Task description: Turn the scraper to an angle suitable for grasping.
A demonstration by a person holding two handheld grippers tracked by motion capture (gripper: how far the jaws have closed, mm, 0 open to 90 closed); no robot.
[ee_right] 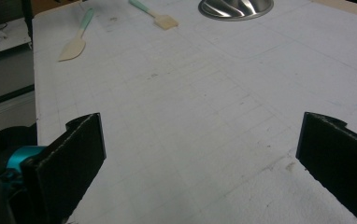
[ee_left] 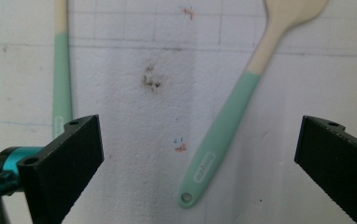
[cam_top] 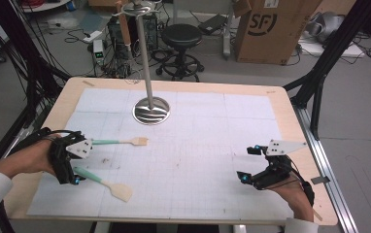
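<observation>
Left gripper (cam_top: 79, 162) is held wide apart over the white gridded surface (cam_top: 198, 160), nothing clamped; the spatula (ee_left: 228, 121) with the mint handle lies flat between the jaws, untouched. A second utensil, the mint-handled brush (cam_top: 123, 141), lies just beside, nearer the steel stand base (cam_top: 151, 110). Right gripper (cam_top: 251, 162) is also spread, empty, resting well apart at the surface's other side. Step is judged as a pre-grasp or just-released spatula; next, lowering and closing on the handle is called for.

Even overhead light, soft shadows; glare on steel base (cam_top: 151, 110); gripper views dim, slightly soft.
</observation>
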